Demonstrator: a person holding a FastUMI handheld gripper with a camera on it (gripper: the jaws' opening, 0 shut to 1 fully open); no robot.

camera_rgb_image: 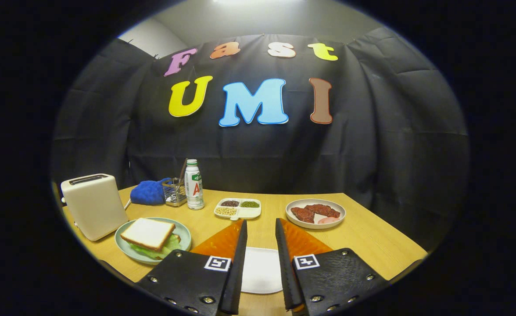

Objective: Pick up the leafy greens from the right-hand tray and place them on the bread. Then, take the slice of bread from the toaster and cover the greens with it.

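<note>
A slice of bread (148, 232) lies on top of leafy greens (161, 251) on a pale green plate (183, 237), left of my fingers. The cream toaster (93, 205) stands just left of that plate, its top slot dark. My gripper (260, 228) hangs above the table's near side, open, with nothing between its fingers. A white tray (261, 270) sits on the table between and under the fingers. Beyond the right finger is a round plate (291, 216) holding slices of red meat (317, 212).
A divided white dish (251, 213) of beans and seeds sits ahead of the fingers. Behind it, by the wall, stand a white bottle (194, 184), a wire holder (174, 192) and a blue cloth (148, 193). The wooden table's right edge (385, 228) runs diagonally.
</note>
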